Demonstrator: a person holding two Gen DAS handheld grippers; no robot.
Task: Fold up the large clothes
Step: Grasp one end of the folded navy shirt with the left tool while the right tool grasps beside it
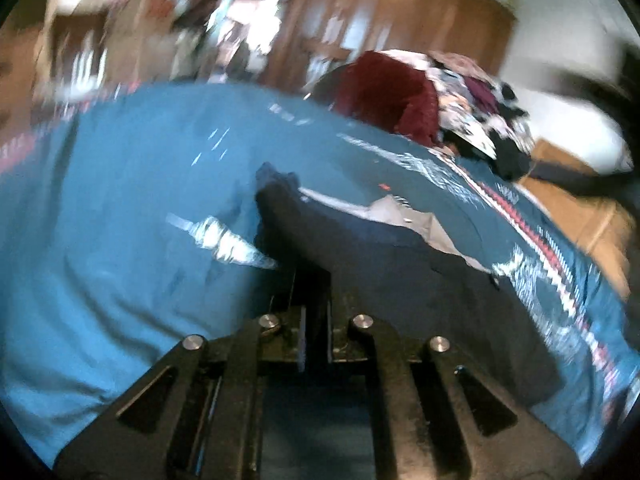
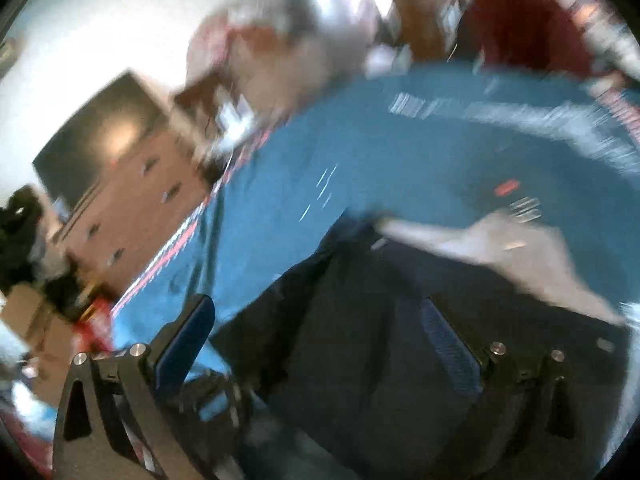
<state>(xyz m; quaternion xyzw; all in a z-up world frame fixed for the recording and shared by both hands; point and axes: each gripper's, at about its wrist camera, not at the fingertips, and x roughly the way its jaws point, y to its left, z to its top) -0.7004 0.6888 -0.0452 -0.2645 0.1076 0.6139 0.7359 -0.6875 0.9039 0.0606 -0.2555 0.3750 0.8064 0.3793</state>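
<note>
I am working a dark garment [image 1: 400, 272] lying on the blue sheet [image 1: 140, 200], with a pale lining [image 1: 404, 216] showing along its far edge. My left gripper [image 1: 316, 312] is pinching the garment's near edge, its fingers drawn close together with cloth between them. My right gripper [image 2: 320, 344] is standing wide apart, holding nothing, its blue pads [image 2: 448, 344] straddling the dark cloth just above it. Both views are smearing, so I am judging that the rig is swinging fast, and that is the danger: with only one corner gripped, a quick pull could drag the garment skew or let the cloth slip out, spoiling the fold line. The right fingers could also catch the sheet along with the garment if they come down here. The left tool is pointing low and nearly level along the bed; the right is tilted steeply, rolled to one side. A clothes pile [image 1: 420, 96] is sitting well beyond, near the bed's far edge.
</note>
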